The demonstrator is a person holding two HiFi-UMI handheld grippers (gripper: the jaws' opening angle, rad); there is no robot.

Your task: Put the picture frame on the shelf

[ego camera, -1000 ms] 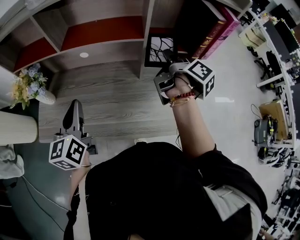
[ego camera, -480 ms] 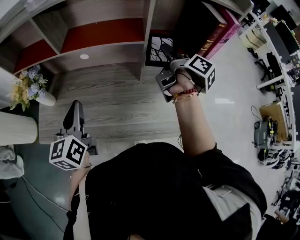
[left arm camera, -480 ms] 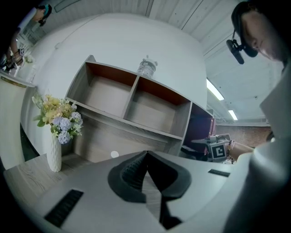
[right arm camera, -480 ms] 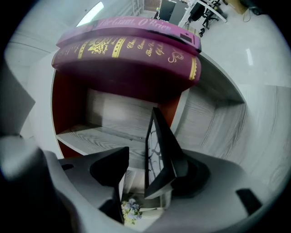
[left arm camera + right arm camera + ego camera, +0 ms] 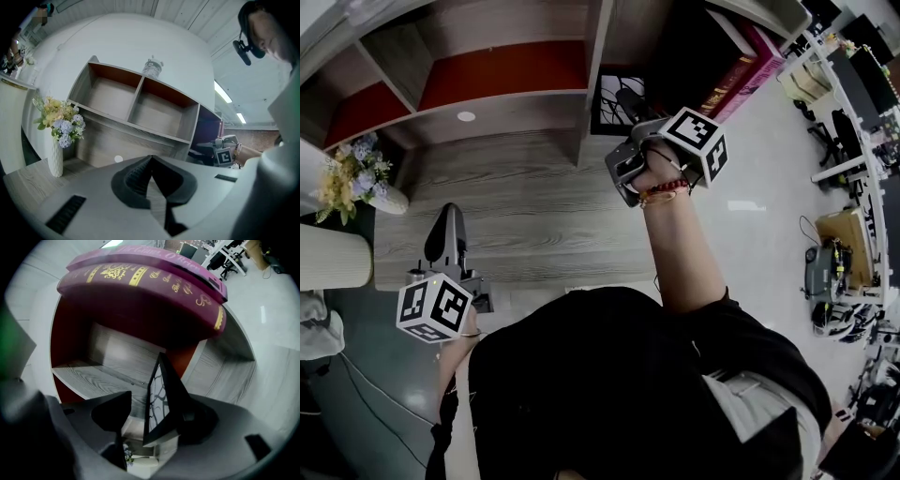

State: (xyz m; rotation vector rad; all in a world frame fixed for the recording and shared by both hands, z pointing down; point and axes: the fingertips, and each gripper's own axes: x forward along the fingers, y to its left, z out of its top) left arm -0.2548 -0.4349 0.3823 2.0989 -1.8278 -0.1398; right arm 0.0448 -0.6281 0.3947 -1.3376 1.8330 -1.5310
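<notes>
My left claw [image 5: 447,223] hung clenched on nothing. My right claw [image 5: 626,101] was opening around the picture frame [image 5: 157,394], which stood upright on the shelf [image 5: 93,376] beneath purple books [image 5: 140,277]. It looked light, stiff and breakable, best gripped by its rim.

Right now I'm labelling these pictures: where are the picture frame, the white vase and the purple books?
picture frame [image 5: 158,401]: right gripper view, its glass front.
white vase [image 5: 55,161]: left gripper view, its body.
purple books [image 5: 140,289]: right gripper view, lower book's spine.
</notes>
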